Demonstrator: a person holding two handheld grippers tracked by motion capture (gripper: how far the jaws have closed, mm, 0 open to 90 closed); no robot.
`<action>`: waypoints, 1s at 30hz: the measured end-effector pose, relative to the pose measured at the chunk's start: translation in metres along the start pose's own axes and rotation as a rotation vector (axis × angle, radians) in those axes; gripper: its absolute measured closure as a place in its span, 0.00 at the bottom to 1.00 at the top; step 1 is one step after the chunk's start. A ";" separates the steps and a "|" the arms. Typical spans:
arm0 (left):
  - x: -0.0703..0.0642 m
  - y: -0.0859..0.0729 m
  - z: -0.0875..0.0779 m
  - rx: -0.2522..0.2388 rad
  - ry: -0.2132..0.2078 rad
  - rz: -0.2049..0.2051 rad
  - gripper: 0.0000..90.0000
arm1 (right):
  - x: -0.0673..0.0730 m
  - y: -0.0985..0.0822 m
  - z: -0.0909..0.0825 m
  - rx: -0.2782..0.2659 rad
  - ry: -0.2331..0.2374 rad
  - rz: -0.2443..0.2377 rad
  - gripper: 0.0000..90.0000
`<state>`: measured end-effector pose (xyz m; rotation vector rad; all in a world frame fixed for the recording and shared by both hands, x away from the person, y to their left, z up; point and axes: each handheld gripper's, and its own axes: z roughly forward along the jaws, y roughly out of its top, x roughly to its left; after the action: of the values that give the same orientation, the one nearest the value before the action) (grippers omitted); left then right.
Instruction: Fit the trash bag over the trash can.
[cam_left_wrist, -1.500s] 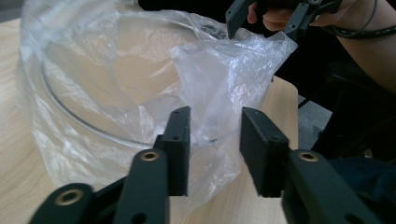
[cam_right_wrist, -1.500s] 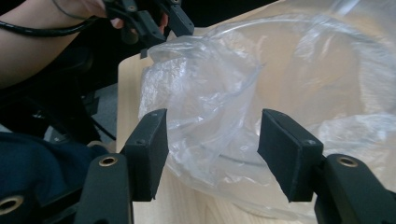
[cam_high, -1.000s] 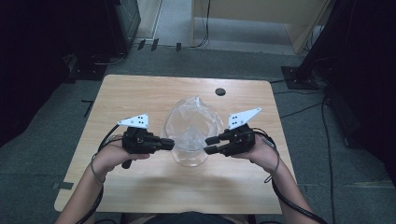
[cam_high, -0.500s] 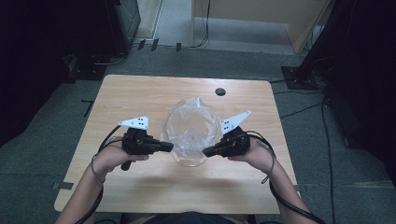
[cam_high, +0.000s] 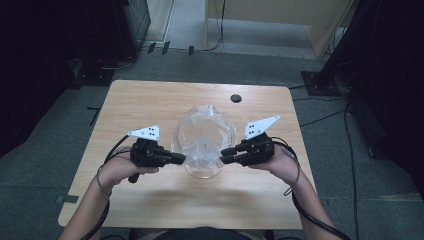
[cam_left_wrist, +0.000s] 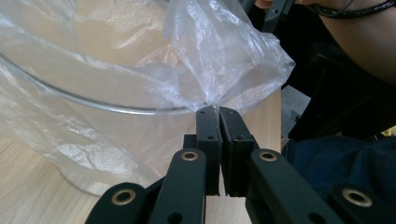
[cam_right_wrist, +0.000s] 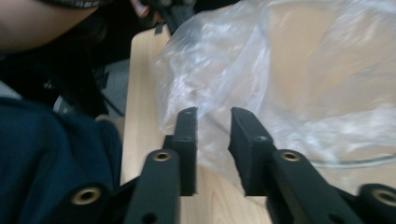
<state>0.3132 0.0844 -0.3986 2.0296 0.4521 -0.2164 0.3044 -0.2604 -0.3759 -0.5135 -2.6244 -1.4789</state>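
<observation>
A clear bowl (cam_high: 202, 170) stands mid-table, lined with a thin transparent plastic bag (cam_high: 206, 131) that spills over its rim. My left gripper (cam_high: 182, 159) is at the bowl's near-left side. In the left gripper view its jaws (cam_left_wrist: 218, 112) are shut on a pinch of the bag (cam_left_wrist: 224, 60) just above the bowl's rim (cam_left_wrist: 93, 105). My right gripper (cam_high: 223, 155) is at the near-right side. Its jaws (cam_right_wrist: 214, 114) stand open, with crumpled bag film (cam_right_wrist: 224, 60) just beyond and between the tips and the bowl's rim (cam_right_wrist: 355, 162) to the right.
The wooden table (cam_high: 150, 100) has a small black round hole (cam_high: 235, 98) near its far edge. Dark equipment stands (cam_high: 325, 75) and cables lie on the floor around it. The near table edge is close behind both hands.
Both grippers stay at the bowl's near sides. The right one shifted a little toward the bowl and back; the left keeps its hold on the bag.
</observation>
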 end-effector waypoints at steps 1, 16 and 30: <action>-0.001 0.000 0.000 -0.004 0.001 0.002 0.96 | -0.001 0.000 0.000 -0.011 -0.020 -0.002 0.70; -0.002 0.000 0.001 -0.003 -0.028 0.003 0.97 | 0.004 0.000 0.012 -0.053 0.055 -0.027 0.97; 0.014 -0.015 0.015 0.058 0.020 -0.053 0.99 | -0.008 -0.021 0.039 0.172 0.013 -0.021 1.00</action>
<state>0.3204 0.0805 -0.4227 2.0798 0.5181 -0.2451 0.3084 -0.2391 -0.4151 -0.4582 -2.7215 -1.2411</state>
